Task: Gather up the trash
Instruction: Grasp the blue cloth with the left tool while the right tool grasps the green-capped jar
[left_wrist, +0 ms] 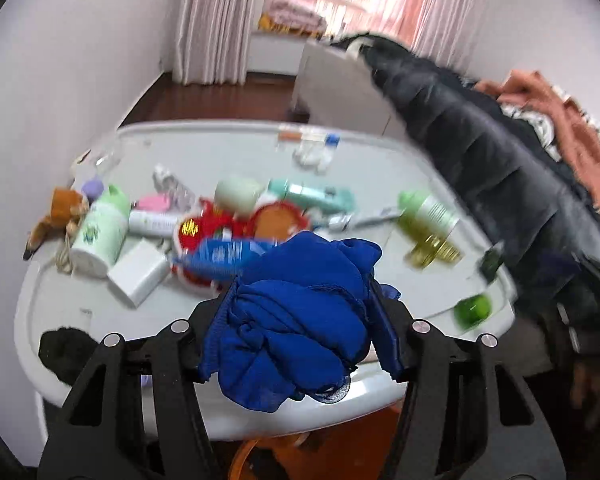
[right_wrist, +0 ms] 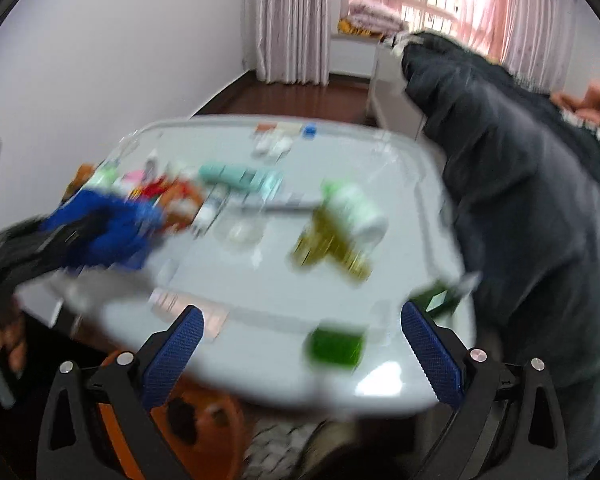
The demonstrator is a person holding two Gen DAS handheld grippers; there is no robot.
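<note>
Left wrist view: the left hand-held gripper (left_wrist: 304, 320) pinches a bunched blue cloth (left_wrist: 300, 320) between its pads, held above the near edge of the cluttered table (left_wrist: 240, 152). From the right wrist, the right hand-held gripper (right_wrist: 300, 344) stands spread wide with nothing between its fingers, the cloth well off to its left, a green bottle (right_wrist: 334, 346) blurred just ahead.
</note>
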